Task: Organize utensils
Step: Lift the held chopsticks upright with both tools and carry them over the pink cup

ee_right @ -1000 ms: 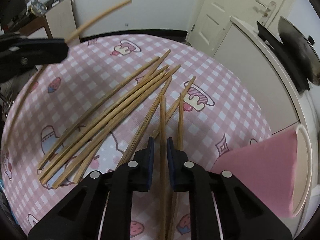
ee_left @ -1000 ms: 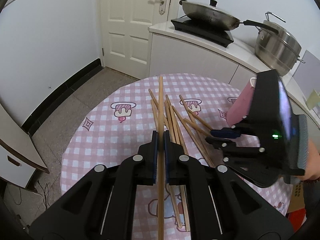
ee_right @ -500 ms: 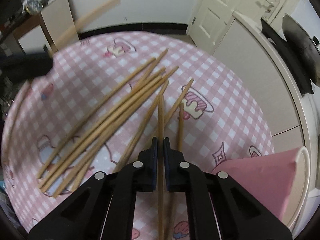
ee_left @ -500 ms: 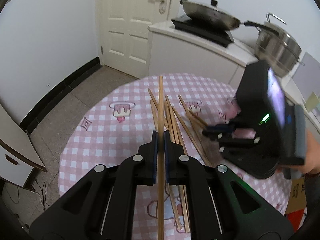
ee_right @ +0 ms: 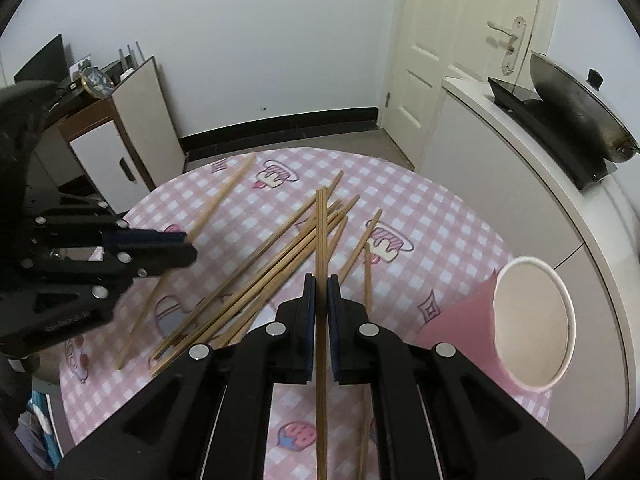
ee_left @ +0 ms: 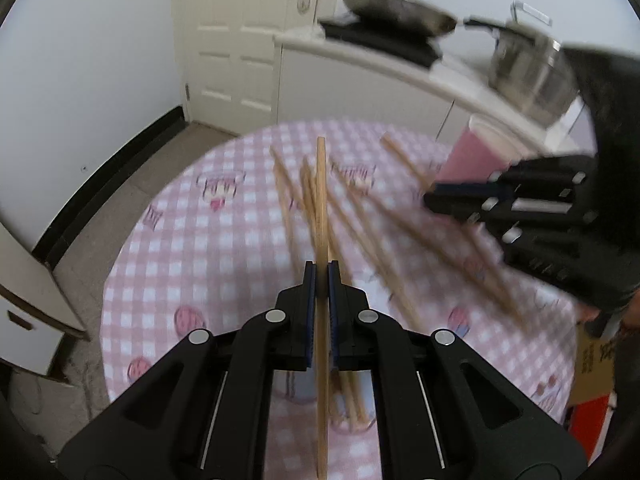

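With a thin bamboo chopstick (ee_right: 321,240) pinched in my right claw (ee_right: 321,280) and another bamboo chopstick (ee_left: 321,200) in my left claw (ee_left: 321,268), I should carry mine tip-first, steeply, into the pink paper cup (ee_right: 532,320) standing on the checked pink counter (ee_right: 440,216), clear of the loose chopsticks (ee_right: 260,272) lying there.

Pale, matt wooden chopsticks (ee_right: 280,256) lie on a table (ee_right: 440,216) covered in pink checked cloth. The pink cup (ee_right: 532,324) looks like paper – dull inside, with a white rolled rim. Each hand-held gripper (ee_right: 321,280) is matt black plastic with bright metal screws; the wok (ee_right: 580,116) is dull metal.
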`<control>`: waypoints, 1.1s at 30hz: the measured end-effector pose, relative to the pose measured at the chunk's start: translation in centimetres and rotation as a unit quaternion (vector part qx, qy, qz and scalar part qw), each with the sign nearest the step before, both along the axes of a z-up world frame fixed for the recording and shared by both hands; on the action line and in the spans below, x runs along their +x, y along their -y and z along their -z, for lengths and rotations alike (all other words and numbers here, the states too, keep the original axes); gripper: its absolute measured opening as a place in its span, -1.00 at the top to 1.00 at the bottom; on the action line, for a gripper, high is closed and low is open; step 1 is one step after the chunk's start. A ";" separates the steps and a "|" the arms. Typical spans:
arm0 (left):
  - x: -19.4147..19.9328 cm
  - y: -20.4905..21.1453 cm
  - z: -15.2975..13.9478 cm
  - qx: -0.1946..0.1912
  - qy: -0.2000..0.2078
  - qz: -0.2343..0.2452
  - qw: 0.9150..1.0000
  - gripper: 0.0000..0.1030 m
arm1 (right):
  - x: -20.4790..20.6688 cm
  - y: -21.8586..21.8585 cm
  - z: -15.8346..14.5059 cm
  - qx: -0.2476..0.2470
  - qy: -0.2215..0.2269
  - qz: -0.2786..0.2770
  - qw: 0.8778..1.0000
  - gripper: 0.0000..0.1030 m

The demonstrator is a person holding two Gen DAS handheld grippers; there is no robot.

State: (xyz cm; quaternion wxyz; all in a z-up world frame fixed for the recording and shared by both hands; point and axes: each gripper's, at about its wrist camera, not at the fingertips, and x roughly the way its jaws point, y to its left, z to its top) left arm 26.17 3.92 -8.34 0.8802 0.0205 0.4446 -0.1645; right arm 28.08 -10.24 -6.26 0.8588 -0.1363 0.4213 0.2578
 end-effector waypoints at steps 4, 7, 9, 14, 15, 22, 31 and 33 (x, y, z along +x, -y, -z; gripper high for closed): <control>0.2 -0.8 2.6 0.017 -0.055 -0.003 0.998 0.88 | -0.7 0.1 0.6 0.004 -0.010 -0.005 1.000 0.91; 0.0 -0.7 4.3 0.040 -0.083 -0.006 0.996 0.88 | -1.4 0.2 0.9 0.002 -0.017 -0.004 1.000 0.91; -0.1 -1.0 5.3 0.057 -0.094 -0.013 0.994 0.88 | -1.6 0.3 1.3 0.000 -0.021 -0.004 1.000 0.91; -0.1 -1.7 5.9 0.058 -0.096 -0.022 0.993 0.87 | -1.7 0.3 2.3 -0.007 -0.031 -0.006 0.999 0.91; -0.1 -1.3 5.9 0.074 -0.090 -0.018 0.993 0.86 | -1.6 0.3 2.5 -0.005 -0.033 -0.006 0.999 0.91; 1.7 -0.6 5.7 0.077 -0.090 -0.020 0.993 0.86 | -1.7 0.5 2.8 -0.003 -0.037 -0.008 0.999 0.91; 4.3 0.3 5.9 0.098 -0.102 -0.017 0.990 0.86 | -1.7 0.7 2.7 -0.006 -0.039 -0.008 0.999 0.91; 5.1 0.6 6.0 0.104 -0.104 -0.017 0.989 0.85 | -1.7 0.7 2.6 -0.005 -0.038 -0.007 0.999 0.91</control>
